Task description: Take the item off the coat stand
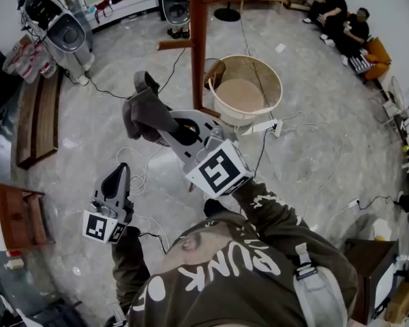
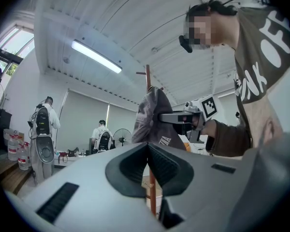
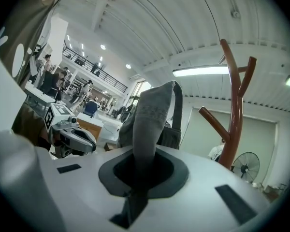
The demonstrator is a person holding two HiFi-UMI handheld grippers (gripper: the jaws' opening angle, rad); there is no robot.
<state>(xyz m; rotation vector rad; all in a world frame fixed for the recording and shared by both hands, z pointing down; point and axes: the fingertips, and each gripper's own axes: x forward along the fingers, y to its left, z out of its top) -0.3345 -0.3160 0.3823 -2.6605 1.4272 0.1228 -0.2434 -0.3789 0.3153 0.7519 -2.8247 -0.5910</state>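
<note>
Jaws on the left gripper [image 1: 116, 179] are sitting pressed together with nothing between them. The grey cap [image 1: 144, 111] is hanging free, pinched in the closed jaws of the right gripper [image 1: 169, 129], clear of the coat stand [image 1: 198, 46]; gripping firmly and steering wide of its pegs [image 1: 176, 44] probably matters most.

Head view: steeply down from overhead, coat stand [image 1: 198, 39] at 12 o'clock. Gripper views: close, near level along own jaws; grey cap [image 1: 146, 111] shared by all three.

Left gripper [image 2: 147, 148] pinched closed, empty; right gripper [image 1: 173, 129] clamping grey cap [image 1: 144, 112].
</note>
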